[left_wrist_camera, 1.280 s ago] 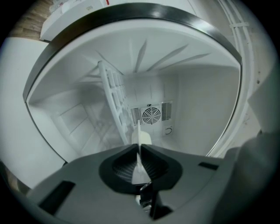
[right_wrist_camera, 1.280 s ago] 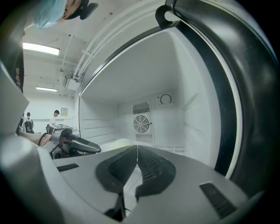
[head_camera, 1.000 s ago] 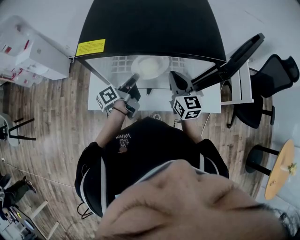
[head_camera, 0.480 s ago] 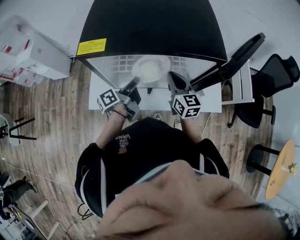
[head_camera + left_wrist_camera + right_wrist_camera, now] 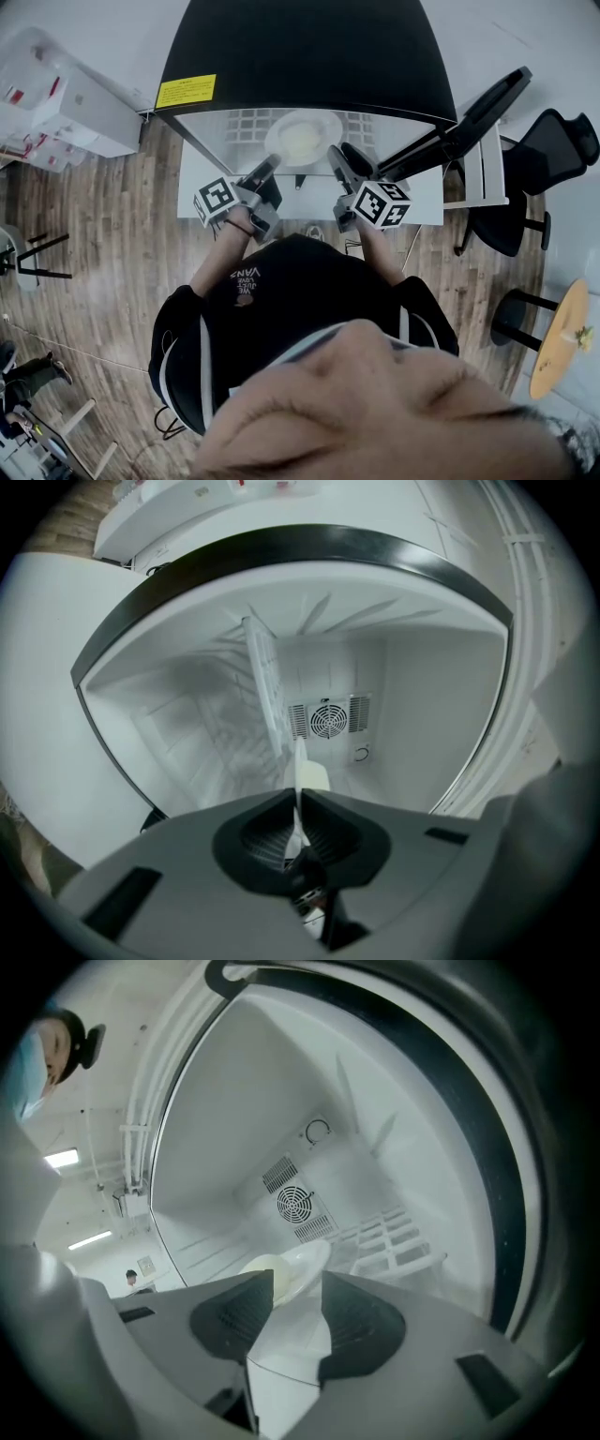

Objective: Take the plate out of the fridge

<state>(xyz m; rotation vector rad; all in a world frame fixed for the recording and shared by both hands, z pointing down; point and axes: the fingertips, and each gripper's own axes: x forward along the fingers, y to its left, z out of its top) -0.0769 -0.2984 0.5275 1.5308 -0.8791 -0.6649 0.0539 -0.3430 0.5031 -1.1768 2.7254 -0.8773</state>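
A white plate (image 5: 302, 134) with a pale yellow lump in its middle lies on the wire shelf (image 5: 239, 127) inside the open fridge (image 5: 300, 56). My left gripper (image 5: 272, 161) reaches in from the left and is shut on the plate's near rim. In the left gripper view that plate (image 5: 300, 766) shows edge-on, pinched by the left gripper (image 5: 297, 794). My right gripper (image 5: 339, 155) is at the plate's right side. Its jaws have just been opening. In the right gripper view the plate (image 5: 302, 1260) lies between the spread jaws of the right gripper (image 5: 295, 1283), and the pads do not press on it.
The fridge door (image 5: 469, 117) hangs open to the right. A fan vent (image 5: 328, 719) sits in the back wall. A black office chair (image 5: 553, 150) and a round wooden table (image 5: 562, 337) stand at the right, white boxes (image 5: 66, 103) at the left.
The right gripper has rolled, its marker cube turning, and its jaws have spread apart. The left gripper and the plate have stayed put.
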